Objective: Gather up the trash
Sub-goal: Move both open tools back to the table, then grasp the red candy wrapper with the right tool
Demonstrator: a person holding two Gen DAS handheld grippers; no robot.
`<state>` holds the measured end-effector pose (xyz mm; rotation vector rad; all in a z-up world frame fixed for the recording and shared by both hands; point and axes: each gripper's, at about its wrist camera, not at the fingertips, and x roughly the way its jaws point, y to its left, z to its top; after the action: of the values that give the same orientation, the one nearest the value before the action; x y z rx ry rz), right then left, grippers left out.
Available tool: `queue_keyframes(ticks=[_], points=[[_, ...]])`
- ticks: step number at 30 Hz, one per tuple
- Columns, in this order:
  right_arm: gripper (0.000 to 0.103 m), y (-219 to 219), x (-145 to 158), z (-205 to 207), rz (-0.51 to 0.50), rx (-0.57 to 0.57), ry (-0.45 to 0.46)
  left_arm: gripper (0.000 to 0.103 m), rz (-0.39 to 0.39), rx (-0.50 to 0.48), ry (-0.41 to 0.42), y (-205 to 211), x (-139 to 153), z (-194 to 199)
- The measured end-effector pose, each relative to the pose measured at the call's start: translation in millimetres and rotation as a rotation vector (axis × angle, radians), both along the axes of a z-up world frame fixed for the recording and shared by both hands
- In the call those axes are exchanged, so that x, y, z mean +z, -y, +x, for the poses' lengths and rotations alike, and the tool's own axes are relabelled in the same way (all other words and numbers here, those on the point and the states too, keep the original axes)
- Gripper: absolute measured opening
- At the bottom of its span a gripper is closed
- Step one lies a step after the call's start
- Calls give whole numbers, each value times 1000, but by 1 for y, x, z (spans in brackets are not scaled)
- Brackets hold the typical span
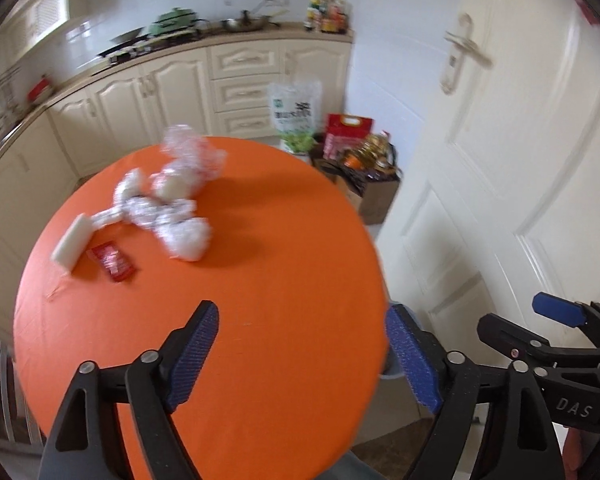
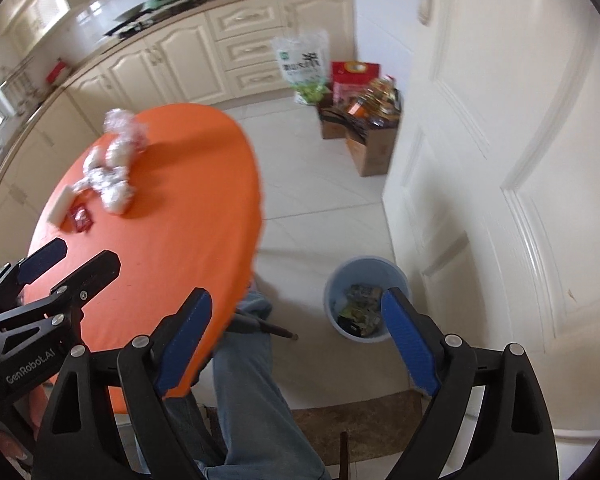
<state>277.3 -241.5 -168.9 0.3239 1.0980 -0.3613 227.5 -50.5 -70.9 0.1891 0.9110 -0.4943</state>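
While jaws gape — trash point(image 1: 168, 196) well inside table's rim point(image 1: 374, 240).

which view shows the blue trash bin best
The right wrist view: the blue bin stands on the floor beside the orange table, seen from above with wrappers inside. In the left wrist view only a sliver of its rim shows behind the left tool's finger, past the table edge.

both views above orange table point(image 1: 260, 280)
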Motion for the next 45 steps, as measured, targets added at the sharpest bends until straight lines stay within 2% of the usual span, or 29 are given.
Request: queue_keyframes(ticks=[8,13,19,23,28,36,43,45], points=[[92,-78,10,49,-27,187,21,84,-16,229,14,-106,11,-1],[92,-117,8,80,-22,277,15,84,-13,337,21,-145,24,-9],[92,-151,-2,110,-9,352,-4,84,-15,447,3,-182,25,-8],[92,-171,-12,132,13,396,-12,84,-15,482,-11,-197,24,2],[92,-198,-26,169,51,473,-34,84,-12,518,-40,-210,12,39],[92,-237,-71,242,95,568,-144,84,-25,581,-119,-247,-20,103],[90,-266,-108,287,38,636,-211,84,-24,598,-160,-257,-46,141],[86,-271,-115,293,17,647,-220,84,-26,601,-173,-260,-54,150]])
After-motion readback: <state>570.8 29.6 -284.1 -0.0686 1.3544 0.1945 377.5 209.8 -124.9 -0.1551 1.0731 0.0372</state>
